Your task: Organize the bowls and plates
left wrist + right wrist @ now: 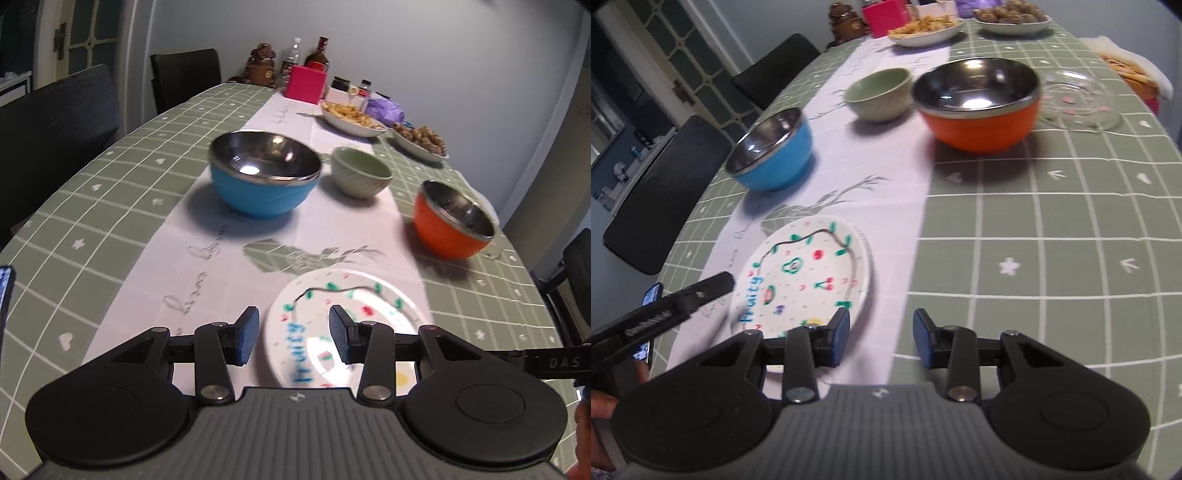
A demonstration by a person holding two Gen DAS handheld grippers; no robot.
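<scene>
A white plate [314,295] printed with fruit and the word "Fruity" lies on the white runner close in front. My left gripper [293,334] hovers open over its left edge, with nothing pressed between the blue pads. In the right wrist view the same plate [801,273] lies to the left of my right gripper [881,338], which is open and empty above the runner's edge. Farther back stand a blue steel-lined bowl [264,177] [772,155], a small green bowl [360,177] [879,96] and an orange steel-lined bowl [452,225] [979,110], all upright and empty.
A clear glass plate [1078,99] lies to the right of the orange bowl. Two white dishes of food [351,116] [421,142], a pink box [306,83] and bottles crowd the far end. Dark chairs [55,122] line the left side. A phone [652,291] lies at the near left edge.
</scene>
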